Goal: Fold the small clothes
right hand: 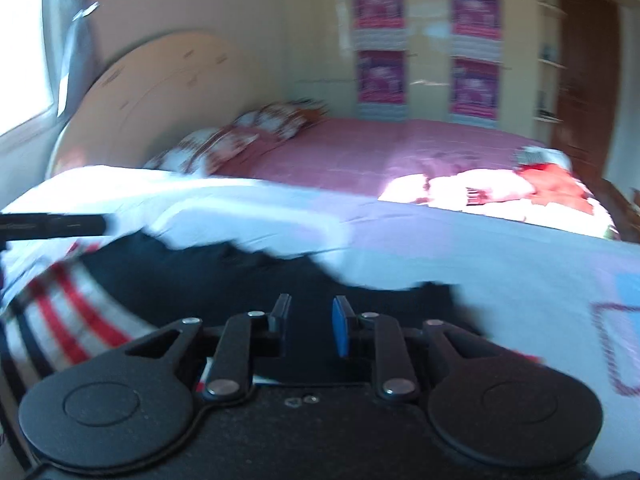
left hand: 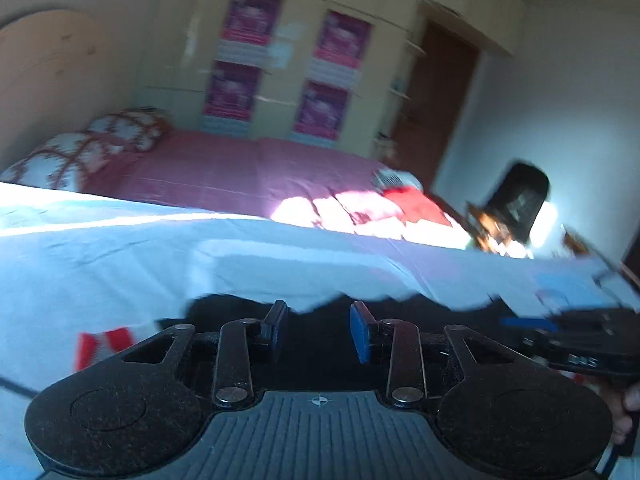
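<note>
Honestly, both claws look released right now: the left claw (left hand: 318,330) and the right claw (right hand: 310,330) each have a visible gap between the pads with nothing pinched, hovering just over the dark garment (right hand: 224,280) lying on the white sheet (right hand: 480,248) of the bed. Everything's blurry, so my worry is a rushed re-grab snagging the sheet along with the cloth, or catching just one layer and dragging the fold crooked.
</note>
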